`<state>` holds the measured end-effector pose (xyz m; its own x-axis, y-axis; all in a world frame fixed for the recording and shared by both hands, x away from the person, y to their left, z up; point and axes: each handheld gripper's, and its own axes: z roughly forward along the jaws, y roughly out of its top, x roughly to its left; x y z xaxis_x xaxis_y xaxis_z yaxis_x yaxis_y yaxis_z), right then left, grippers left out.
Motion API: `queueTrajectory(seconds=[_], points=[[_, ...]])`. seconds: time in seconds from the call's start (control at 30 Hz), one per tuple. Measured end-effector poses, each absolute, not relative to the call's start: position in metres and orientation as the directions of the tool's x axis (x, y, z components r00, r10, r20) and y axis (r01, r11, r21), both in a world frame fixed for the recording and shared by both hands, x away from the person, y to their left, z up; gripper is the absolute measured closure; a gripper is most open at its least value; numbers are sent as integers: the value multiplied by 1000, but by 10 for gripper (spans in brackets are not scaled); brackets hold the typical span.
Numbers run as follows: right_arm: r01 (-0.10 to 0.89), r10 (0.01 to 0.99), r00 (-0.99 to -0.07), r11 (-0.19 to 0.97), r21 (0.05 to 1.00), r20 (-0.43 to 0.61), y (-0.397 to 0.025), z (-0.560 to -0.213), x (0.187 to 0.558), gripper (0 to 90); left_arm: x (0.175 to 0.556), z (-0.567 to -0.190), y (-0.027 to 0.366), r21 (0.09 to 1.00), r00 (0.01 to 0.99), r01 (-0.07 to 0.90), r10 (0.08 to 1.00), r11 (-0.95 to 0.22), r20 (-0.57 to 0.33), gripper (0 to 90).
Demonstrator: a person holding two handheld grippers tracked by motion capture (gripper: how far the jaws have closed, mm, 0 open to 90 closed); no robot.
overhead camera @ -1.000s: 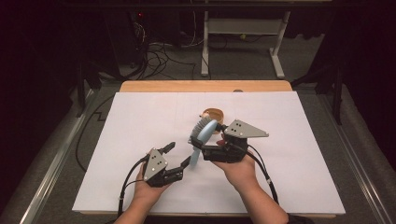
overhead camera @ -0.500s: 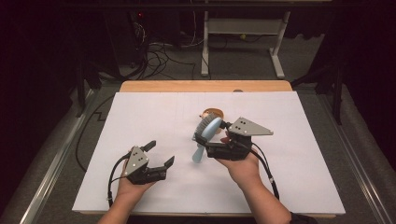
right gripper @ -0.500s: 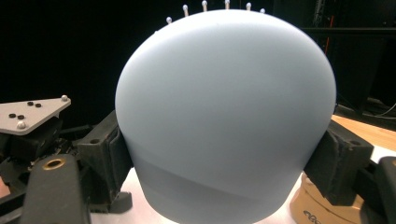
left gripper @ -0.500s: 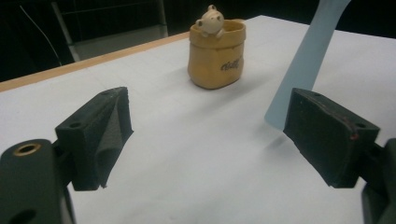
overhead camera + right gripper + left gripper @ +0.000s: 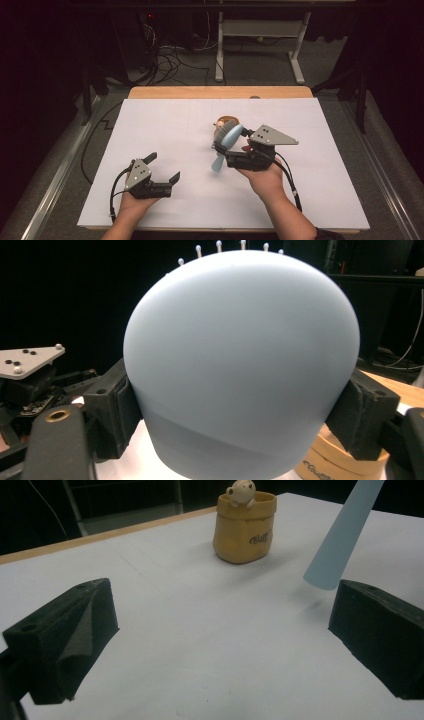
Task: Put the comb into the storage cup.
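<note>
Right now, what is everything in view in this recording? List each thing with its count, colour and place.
Pale blue plastic hairbrush: one, light blue, held off the table in the right gripper, handle pointing down to the sheet.
Yellow-tan bag-shaped pot with a small cream figure peeking out: one, tan, on the sheet just beyond the brush.
White sheet: one, white, covering most of the tabletop.
Wooden table: one, light wood, its far edge showing past the sheet.
White desk frame: one, white, on the floor behind the table.
Black cables: several, black, on the floor behind the table.
Left gripper: one, black, low over the near left of the sheet, fingers apart.
Right gripper: one, black, fingers clamped on the brush head.
</note>
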<state>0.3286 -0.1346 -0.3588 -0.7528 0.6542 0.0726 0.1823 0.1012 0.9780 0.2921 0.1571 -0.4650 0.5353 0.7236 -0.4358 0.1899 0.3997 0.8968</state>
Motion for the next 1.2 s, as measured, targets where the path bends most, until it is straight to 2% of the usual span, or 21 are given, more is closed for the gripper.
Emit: queueTrajectory(seconds=[0.3,0.63,1.2], points=[[170,676,-735,111,979,51,-148,-355,330,204,293,-463,166,879,516,182,718,440,-467,4],[169,707,-706,110,979,43,-164,-352,331,204,295,-467,169,889,507,183,734,420,-452,5],[165,749,-662,109,980,29,-188,-348,336,203,294,-467,171,876,514,220,712,429,-478,10]])
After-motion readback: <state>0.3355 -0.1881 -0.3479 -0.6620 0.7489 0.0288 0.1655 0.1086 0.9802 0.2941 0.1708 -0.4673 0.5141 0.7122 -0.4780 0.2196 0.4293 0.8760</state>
